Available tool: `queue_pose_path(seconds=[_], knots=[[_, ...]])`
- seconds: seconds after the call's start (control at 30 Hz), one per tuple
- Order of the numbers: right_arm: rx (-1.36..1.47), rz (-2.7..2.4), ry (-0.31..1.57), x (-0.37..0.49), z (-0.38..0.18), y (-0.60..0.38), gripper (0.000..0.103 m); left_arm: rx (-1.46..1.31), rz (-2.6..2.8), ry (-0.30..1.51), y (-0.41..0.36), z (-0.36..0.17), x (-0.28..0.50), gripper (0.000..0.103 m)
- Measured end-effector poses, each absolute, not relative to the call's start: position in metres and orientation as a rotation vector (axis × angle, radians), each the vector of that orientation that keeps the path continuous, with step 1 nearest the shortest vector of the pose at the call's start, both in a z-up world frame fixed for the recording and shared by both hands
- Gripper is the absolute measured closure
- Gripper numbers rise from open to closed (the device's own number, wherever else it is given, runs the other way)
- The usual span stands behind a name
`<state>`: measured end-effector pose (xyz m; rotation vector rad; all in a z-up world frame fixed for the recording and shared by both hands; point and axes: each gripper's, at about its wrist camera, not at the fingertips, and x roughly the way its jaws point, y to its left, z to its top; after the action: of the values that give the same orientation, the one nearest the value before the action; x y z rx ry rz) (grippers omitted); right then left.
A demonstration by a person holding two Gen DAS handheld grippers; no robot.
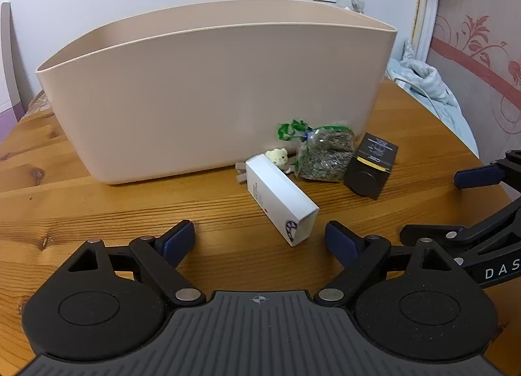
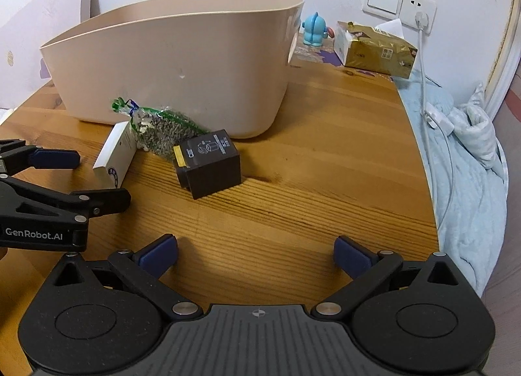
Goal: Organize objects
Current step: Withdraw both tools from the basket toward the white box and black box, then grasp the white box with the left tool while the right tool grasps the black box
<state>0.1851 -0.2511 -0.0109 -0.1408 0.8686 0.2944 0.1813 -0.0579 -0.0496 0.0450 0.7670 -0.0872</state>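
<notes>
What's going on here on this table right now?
Nothing is held yet. The left gripper and right gripper both hover open above the wooden table. A white box, a seed bag, a black box and a small plush toy lie in front of the beige bin.

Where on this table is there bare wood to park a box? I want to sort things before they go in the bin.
Bare wood lies right of the black box, out to the table edge beside the blue bedding, and left of the white box along the beige bin. It is crowded at the bin's front right corner, around the seed bag and small plush toy.
</notes>
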Motion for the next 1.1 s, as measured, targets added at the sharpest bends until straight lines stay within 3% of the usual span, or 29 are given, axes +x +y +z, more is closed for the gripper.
queue_pose_path(seconds=[0.7,1.1], knots=[[-0.127,0.313,0.795,0.212,-0.018,-0.236,0.0,0.036,-0.087,0.718,-0.041,-0.053,0.192,0.02],[-0.12,0.278,0.769,0.222,-0.02,-0.225,0.0,0.046,-0.114,0.7,-0.026,-0.05,0.197,0.042]])
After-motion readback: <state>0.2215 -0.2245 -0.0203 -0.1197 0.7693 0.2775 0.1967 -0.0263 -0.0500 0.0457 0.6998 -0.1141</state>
